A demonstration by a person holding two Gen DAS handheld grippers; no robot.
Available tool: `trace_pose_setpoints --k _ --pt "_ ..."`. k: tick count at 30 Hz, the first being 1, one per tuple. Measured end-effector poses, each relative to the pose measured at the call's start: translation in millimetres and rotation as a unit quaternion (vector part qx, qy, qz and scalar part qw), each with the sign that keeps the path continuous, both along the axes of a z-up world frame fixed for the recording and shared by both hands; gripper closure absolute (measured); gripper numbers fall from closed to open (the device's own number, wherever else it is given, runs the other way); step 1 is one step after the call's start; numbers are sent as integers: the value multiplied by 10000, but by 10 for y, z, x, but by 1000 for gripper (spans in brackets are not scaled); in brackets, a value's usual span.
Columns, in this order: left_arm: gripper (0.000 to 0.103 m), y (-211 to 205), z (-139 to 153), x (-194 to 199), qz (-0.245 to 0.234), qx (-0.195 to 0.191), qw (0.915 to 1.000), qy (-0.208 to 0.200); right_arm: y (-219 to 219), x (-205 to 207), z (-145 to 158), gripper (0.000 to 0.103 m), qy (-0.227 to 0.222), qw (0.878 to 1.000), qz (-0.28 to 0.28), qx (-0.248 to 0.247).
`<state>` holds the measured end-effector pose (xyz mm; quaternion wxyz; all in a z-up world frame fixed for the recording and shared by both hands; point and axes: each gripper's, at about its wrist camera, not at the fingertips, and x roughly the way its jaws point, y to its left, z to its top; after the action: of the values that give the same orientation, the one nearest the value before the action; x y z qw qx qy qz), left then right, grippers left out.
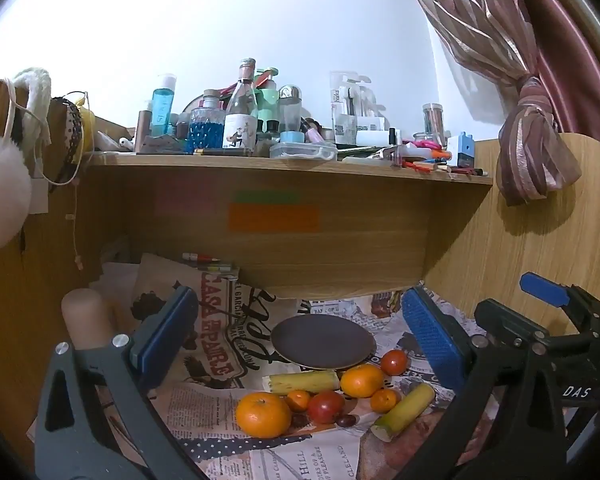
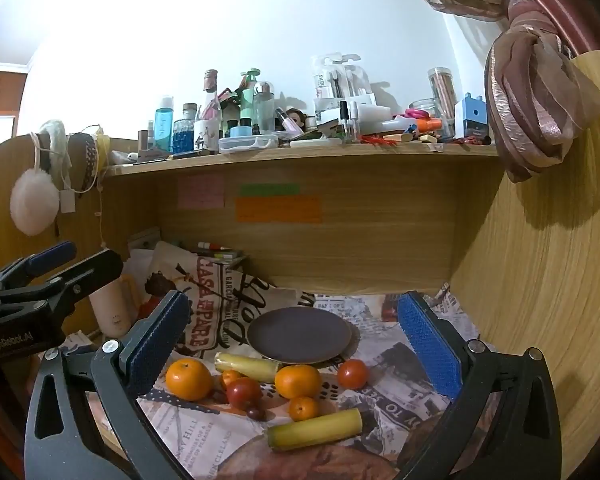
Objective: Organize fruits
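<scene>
A dark round plate lies empty on the newspaper-covered desk. In front of it lie two large oranges, two small oranges, two tomatoes, a dark grape and two yellow-green cane pieces. The same fruits show in the right wrist view, with an orange at the left and a cane piece nearest. My left gripper is open and empty above the fruits. My right gripper is open and empty too.
A wooden shelf crowded with bottles overhangs the desk. Wooden side panels close in both sides. A cream cylinder stands at the left. Sticky notes are on the back panel. A tied curtain hangs at the right.
</scene>
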<state>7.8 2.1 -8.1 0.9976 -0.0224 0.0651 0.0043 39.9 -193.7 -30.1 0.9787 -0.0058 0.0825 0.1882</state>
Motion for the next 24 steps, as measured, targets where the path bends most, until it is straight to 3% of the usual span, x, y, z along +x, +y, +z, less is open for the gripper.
trace_pose_setpoints --k 24 --pt "0 -31 41 -7 -59 71 10000 4 18 -16 41 0 -15 10000 42 64"
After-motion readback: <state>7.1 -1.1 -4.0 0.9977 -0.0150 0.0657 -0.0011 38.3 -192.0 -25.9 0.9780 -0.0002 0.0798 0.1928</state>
